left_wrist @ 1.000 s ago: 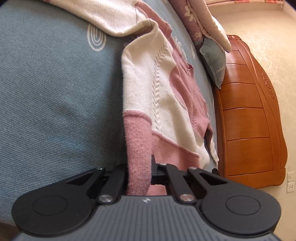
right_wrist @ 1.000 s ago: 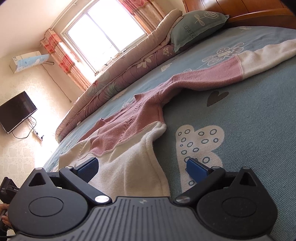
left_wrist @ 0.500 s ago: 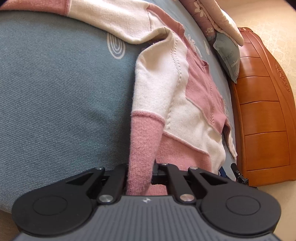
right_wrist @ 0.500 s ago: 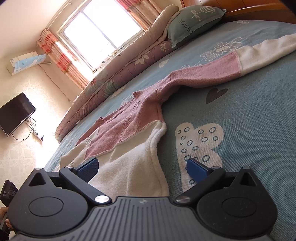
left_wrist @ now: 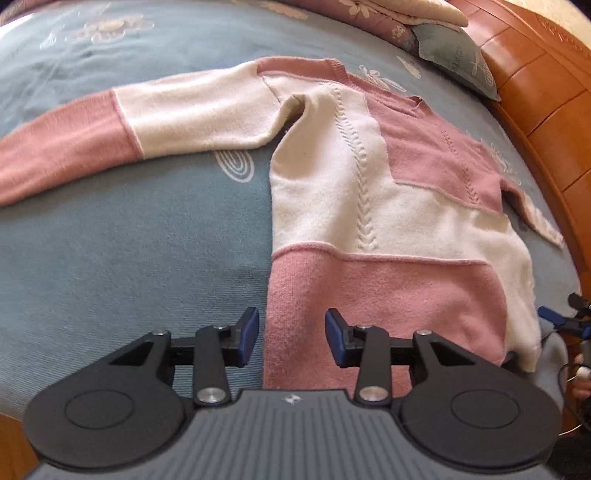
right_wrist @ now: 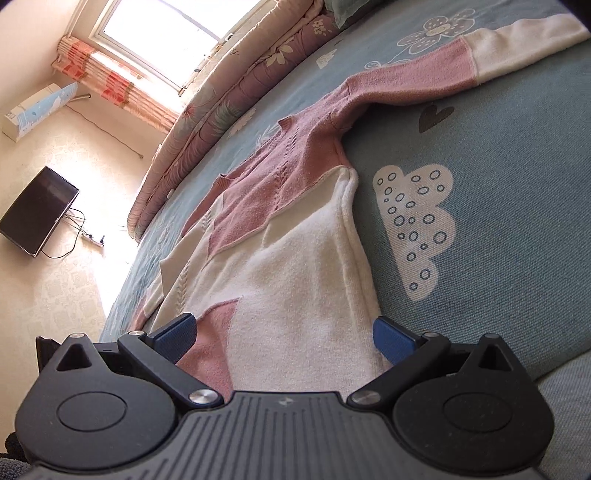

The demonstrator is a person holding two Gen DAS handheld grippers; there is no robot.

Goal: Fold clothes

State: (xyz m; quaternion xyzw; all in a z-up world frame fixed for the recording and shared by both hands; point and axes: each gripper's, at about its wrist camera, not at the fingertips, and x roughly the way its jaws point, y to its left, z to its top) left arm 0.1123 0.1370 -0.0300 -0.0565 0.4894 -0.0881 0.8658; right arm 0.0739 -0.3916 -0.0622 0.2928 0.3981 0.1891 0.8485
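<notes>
In the left wrist view, one pink-and-cream sweater [left_wrist: 369, 206] lay spread flat on the blue patterned bedspread [left_wrist: 110, 266], one sleeve stretched out to the left. One pillow [left_wrist: 454, 59] rested by the wooden headboard [left_wrist: 546, 96]. The left gripper [left_wrist: 291, 336] stood released, its two blue pads [left_wrist: 249, 328] parted, with the sweater's pink hem corner lying between and just ahead of them, ungrasped.

In the right wrist view, the same single sweater [right_wrist: 295, 258] ran away from the camera, its other sleeve reaching to the upper right. The right gripper [right_wrist: 284, 332] was spread wide, the cream hem lying between its two fingers, unclamped. One window [right_wrist: 166, 33], one television [right_wrist: 37, 210] and one air conditioner [right_wrist: 37, 107] showed beyond.
</notes>
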